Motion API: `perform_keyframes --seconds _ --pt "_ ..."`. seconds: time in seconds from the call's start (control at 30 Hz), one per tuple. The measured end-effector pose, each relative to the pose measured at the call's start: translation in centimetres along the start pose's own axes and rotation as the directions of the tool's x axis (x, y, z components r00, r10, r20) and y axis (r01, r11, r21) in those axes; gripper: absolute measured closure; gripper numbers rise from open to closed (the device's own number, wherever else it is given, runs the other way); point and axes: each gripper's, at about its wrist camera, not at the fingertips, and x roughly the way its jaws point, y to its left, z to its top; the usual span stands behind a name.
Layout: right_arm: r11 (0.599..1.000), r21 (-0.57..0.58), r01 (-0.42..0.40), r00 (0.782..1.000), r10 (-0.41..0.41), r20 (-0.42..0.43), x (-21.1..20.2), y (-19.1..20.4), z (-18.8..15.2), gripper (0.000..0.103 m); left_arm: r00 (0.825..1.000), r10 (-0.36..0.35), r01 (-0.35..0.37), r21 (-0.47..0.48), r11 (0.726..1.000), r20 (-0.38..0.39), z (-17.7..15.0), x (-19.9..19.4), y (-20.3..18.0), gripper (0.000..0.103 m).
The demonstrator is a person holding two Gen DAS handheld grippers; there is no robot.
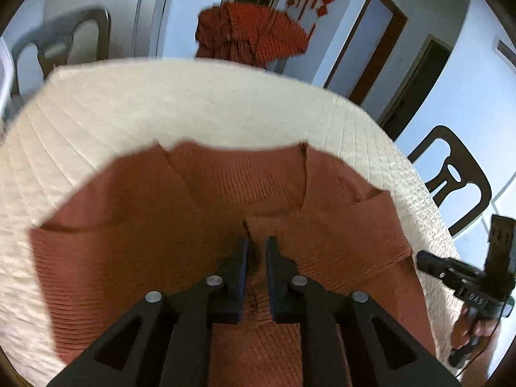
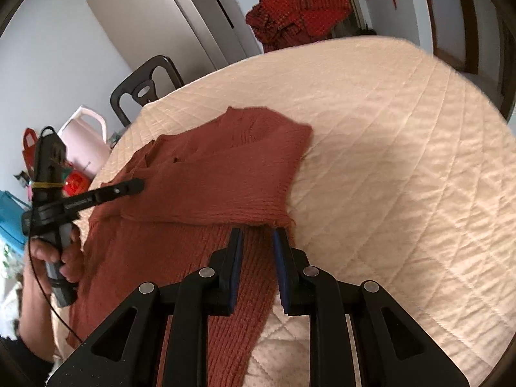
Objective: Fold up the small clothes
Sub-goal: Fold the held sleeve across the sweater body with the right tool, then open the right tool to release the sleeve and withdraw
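Observation:
A rust-red ribbed knit garment (image 1: 161, 242) lies on the cream quilted table cover (image 1: 161, 103), with both sleeves folded in over its body. My left gripper (image 1: 256, 245) hovers low over the garment's middle, its jaws a narrow gap apart with fabric showing between them. In the right wrist view the garment (image 2: 209, 174) lies at the left and my right gripper (image 2: 257, 235) sits open over its near right edge, just below a folded sleeve. The left gripper (image 2: 135, 187) shows there over the garment's left part. The right gripper (image 1: 425, 258) shows at the right edge of the left view.
A heap of red checked cloth (image 1: 248, 32) lies past the far edge of the table, and it also shows in the right wrist view (image 2: 300, 13). Dark chairs (image 1: 451, 177) (image 2: 145, 87) stand beside the table. A pink chair (image 2: 84, 135) and bags stand at the left.

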Motion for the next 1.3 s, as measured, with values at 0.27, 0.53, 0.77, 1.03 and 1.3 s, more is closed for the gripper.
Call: perform_keyframes --seconds 0.27,0.53,0.77,1.03,1.3 --pt "0.997 -0.07 -0.018 0.999 0.02 0.029 1.0 2.2 1.8 0.085 0.999 -0.032 0.031 0.079 0.996 0.008 -0.2 0.3 -1.9 0.082" --pt "0.999 -0.027 0.044 0.999 -0.045 -0.022 2.2 -0.2 1.2 0.103 0.999 -0.046 0.047 0.056 0.997 -0.01 -0.7 0.6 -0.7 0.082" --pt "0.999 -0.035 0.035 0.999 -0.034 0.028 3.1 0.6 4.2 0.101 1.0 0.011 -0.011 0.029 1.0 -0.007 1.1 2.2 -0.5 0.07" --pt "0.997 -0.021 0.07 0.997 -0.071 -0.028 3.7 -0.4 3.7 0.101 0.996 0.089 -0.091 0.076 0.993 0.025 -0.9 -1.3 0.2 0.066" --pt "0.994 -0.105 0.04 0.998 -0.045 -0.046 3.2 1.0 1.1 0.101 0.956 0.29 -0.288 -0.053 0.956 0.047 -4.4 -6.0 7.6 0.062"
